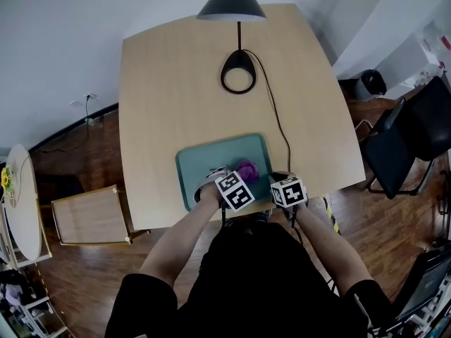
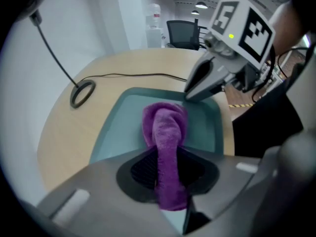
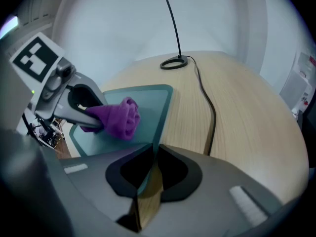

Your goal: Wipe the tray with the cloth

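Pinching the purple cloth in my left gripper on the tray — my right gripper clamps the tray's rim.

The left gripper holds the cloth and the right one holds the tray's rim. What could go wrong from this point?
1. The cloth is bunched in the left gripper; it may slip out or wipe only a thin strip.
2. The tray lies near the table front edge; if the right gripper loses the rim, a stroke could push it off.
3. The lamp cable runs close beside the tray and might snag.
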Demonstrator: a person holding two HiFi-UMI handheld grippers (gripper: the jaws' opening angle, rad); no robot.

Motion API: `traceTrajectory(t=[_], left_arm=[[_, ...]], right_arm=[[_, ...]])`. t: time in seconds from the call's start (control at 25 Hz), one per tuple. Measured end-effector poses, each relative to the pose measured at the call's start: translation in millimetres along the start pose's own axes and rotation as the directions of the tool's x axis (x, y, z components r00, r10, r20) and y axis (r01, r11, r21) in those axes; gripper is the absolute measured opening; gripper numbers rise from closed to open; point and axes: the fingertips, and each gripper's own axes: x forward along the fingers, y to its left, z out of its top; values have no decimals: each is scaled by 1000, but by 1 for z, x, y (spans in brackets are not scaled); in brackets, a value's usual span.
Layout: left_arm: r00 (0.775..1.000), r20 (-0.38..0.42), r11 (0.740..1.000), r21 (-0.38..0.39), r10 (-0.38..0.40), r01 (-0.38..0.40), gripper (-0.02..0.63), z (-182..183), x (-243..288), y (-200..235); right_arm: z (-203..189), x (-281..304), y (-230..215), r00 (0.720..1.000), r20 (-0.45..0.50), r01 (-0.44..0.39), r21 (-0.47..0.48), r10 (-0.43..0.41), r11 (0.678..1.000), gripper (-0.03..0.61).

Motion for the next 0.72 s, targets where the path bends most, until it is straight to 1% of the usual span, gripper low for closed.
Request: traceTrajectory(t=[0.04,0.16,0.28,0.36,0.44,0.56,0.64,0.72], left_arm=[[1000,1,1000,14,-16,16,109,1,0,-13],[996,9,996,22,-84,83,109,4,0,-47],[984,23,984,46,-174,173,109,6,-2,-76],[982,20,980,56,-190,188,109,6,-1,-80],[981,22,981,31,-191,190,109,6,0,-74],[985,36,983,-57,-172,173,109,5,-1,-46],[991,35,985,-112,-126,129,109,3,-1,-14],[998,20,988,-142,-66,68,109,2,1,22]], right_arm=[[0,0,0,1000,-2,-2,-1,2,1000,38],[1,0,0,1000,-3,-3,-1,3,1000,38],[2,2,1,1000,-2,-6,0,6,1000,38],[-1,4,0,1000,-9,-6,6,6,1000,38],[-2,4,-1,1000,-12,-2,9,2,1000,38],[2,2,3,1000,1,-13,2,13,1000,38],[0,2,3,1000,0,-12,3,12,1000,38],[-1,1,3,1000,1,-13,4,13,1000,38]])
